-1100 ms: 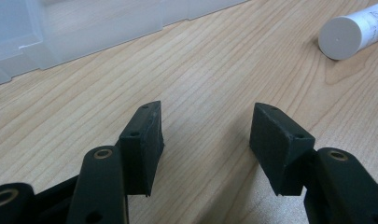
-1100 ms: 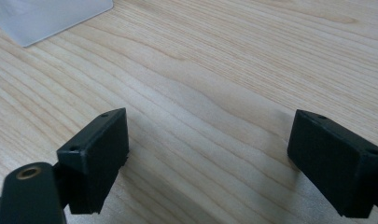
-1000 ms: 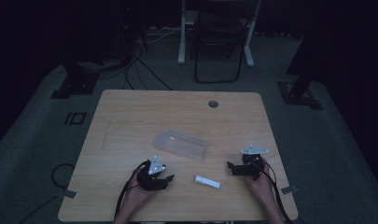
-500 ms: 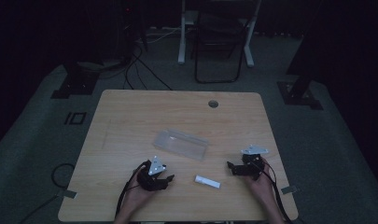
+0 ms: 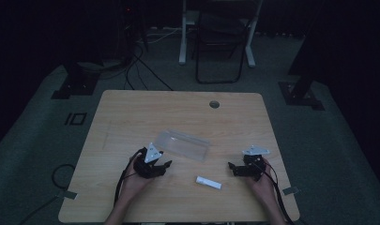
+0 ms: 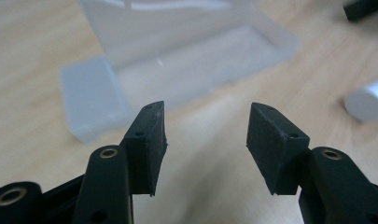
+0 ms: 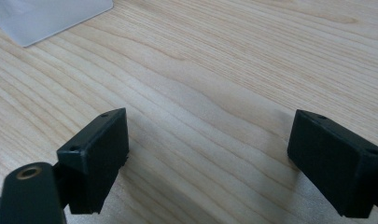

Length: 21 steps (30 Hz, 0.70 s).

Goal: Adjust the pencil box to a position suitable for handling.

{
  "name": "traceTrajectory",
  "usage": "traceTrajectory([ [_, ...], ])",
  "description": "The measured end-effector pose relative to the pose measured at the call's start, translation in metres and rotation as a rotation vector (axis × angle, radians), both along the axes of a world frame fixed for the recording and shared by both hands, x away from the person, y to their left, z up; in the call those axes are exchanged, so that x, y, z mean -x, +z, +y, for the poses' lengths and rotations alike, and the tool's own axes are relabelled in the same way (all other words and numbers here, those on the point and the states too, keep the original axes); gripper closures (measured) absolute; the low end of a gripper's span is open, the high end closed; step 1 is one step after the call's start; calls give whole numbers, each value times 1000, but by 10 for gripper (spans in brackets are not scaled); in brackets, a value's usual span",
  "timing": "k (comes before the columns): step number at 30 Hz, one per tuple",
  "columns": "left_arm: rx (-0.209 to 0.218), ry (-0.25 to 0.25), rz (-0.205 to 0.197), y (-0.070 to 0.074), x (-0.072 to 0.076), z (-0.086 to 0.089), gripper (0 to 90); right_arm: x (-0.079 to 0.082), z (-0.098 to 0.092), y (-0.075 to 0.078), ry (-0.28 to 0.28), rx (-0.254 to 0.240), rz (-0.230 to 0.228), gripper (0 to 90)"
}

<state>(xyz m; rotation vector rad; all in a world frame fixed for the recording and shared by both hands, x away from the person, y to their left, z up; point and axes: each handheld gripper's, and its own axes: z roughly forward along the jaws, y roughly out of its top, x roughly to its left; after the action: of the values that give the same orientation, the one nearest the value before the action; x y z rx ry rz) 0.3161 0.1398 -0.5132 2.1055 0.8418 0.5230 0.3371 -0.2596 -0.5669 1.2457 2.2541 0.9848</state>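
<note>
high view / change: left gripper (image 5: 165,165) has lifted a bit and swung toward the clear plastic box (image 5: 184,144) vs a sec ago; box, white tube (image 5: 209,183) and right gripper (image 5: 232,168) same spots as before. Reads like the approach to the box has started, no contact yet.
high view / layout: box lies mid-desk, slightly toward the near edge, long side slanting down to the right. Tube lies flat near the near edge, between the two grippers, apart from both. Left hand (image 5: 133,180) near the near-left part of the desk (image 5: 131,112), right hand (image 5: 262,183) near the near-right corner.
left gripper view / jaws: spread wide, have just been closing a little, nothing between the pads (image 6: 149,140), only bare wood. Box (image 6: 177,60) straight ahead, near, not touching. Tube end (image 6: 364,103) off at the right edge of frame.
left gripper view / judgement: prob. lining up on the near short end of the box; needs more travel fwd before a pinch.
right gripper view / jaws: spread wide, empty, low over the wood. Box corner (image 7: 42,16) at top left, well apart.
right gripper / role: idle, I'd guess waiting.
</note>
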Motion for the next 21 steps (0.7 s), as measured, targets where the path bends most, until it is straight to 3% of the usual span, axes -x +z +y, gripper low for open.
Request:
traceTrajectory([
  [4, 12, 33, -7, 11, -22, 2, 453, 0, 0, 0, 0, -1, 0, 124],
  [7, -5, 49, -6, 16, -38, 1, 418, 0, 0, 0, 0, 0, 0, 125],
  [15, -25, 46, -2, 18, -74, -6, 391, 0, 0, 0, 0, 0, 0, 125],
  [21, -113, 25, 1, 12, -94, -13, 392, 0, 0, 0, 0, 0, 1, 124],
])
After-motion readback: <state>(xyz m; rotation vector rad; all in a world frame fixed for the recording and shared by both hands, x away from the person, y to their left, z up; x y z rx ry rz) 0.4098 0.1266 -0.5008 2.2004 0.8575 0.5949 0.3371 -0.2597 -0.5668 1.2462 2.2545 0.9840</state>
